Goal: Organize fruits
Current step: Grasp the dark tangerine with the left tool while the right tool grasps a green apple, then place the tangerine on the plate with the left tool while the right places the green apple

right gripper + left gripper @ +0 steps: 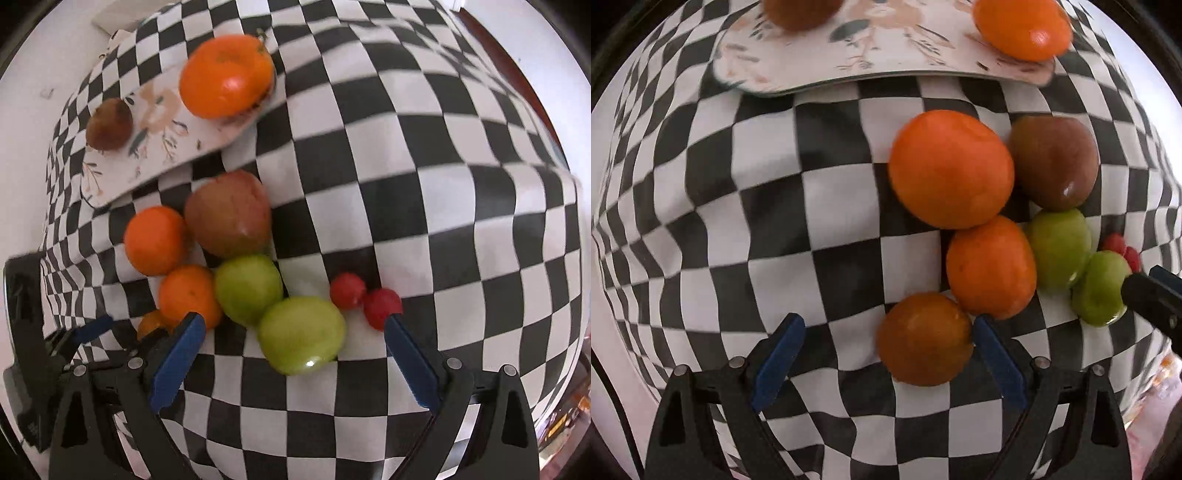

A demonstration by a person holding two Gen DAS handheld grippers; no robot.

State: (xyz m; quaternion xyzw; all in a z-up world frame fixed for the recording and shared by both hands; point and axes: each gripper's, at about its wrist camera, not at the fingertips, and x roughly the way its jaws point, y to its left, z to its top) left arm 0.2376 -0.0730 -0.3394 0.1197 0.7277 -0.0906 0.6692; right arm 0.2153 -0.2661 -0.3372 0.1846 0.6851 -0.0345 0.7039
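The left gripper [888, 334] points down with its blue-padded fingers [779, 360] spread wide; a dull orange-brown round fruit [925, 338] lies just inside the right-hand finger, touching or nearly touching it, not pinched. The right gripper [293, 334] also stands spread, with a glossy green round fruit [301, 334] between its fingers, clear of both pads.

Outward, the fruits cluster on the black-and-white checkered cloth [738, 221] over the counter: two bright orange fruits, a reddish-brown one and a second green one crowd at twelve to two o'clock of the left fingers, and two small red fruits [365, 299] sit beside the right gripper's one o'clock finger. A floral plate [886, 48] at twelve o'clock carries two fruits.

Risk: an off-centre closure could nudge the round fruit sideways into its neighbours and scatter the cluster; the right finger could clip the red fruits.
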